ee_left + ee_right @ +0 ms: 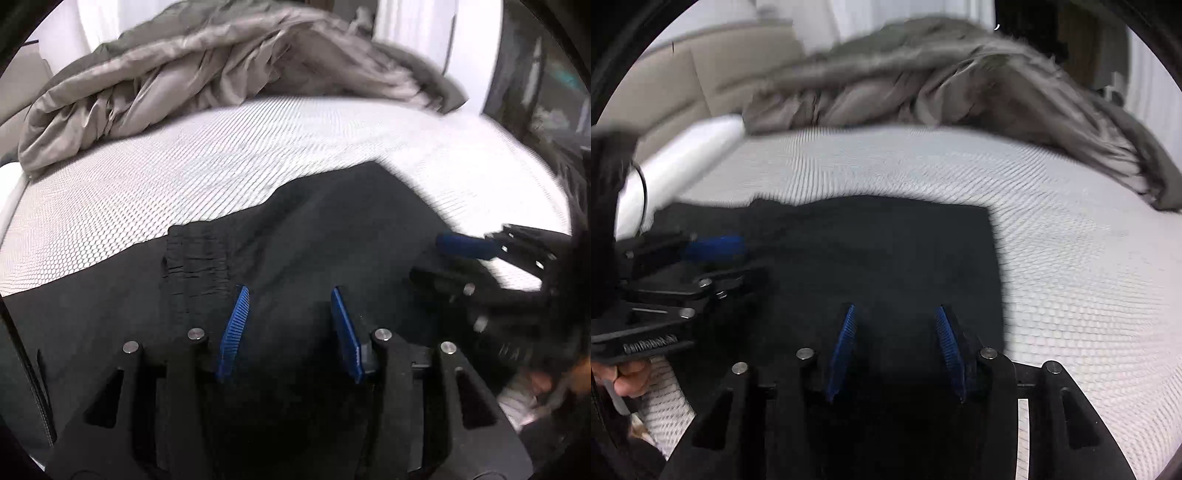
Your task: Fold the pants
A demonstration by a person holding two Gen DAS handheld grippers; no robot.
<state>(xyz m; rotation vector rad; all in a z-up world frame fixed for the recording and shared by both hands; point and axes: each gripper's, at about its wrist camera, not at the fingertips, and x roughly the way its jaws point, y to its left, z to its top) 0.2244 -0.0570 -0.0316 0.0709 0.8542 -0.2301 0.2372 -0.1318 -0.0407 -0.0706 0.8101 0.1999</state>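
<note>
Item 1, nearest: left gripper [290, 295], black frame, blue ribbed pads, jaws parted with only cloth surface seen beyond them; nothing pinched. It points downward over the dark garment.

Item 2: right gripper [895, 314], same build, jaws likewise apart and empty, poised above the garment's right portion. No earlier view is available to compare.

Item 3: black pants [314, 236], lying on the mattress directly under both grippers, apparently already doubled into a compact block; a gathered elastic waistband [195, 254] shows on the left-hand side in the left view. A straight edge and a square corner [988, 212] show in the right view.

Item 4: white mattress [1071, 258], honeycomb-textured, bare to the right of and beyond the pants. Ample open room there for sweeping a fold across.

Item 5, far: grey duvet [184, 74], bunched along the back of the bed, well apart from the pants.

Risks, as judged: with both grippers close together, a careless sweep could knock one against the other. A pinch taking only the top layer would drag the stacked layers askew. The pants' near side lies close to the bed edge, so a pull toward the person could slide the cloth off.
</note>
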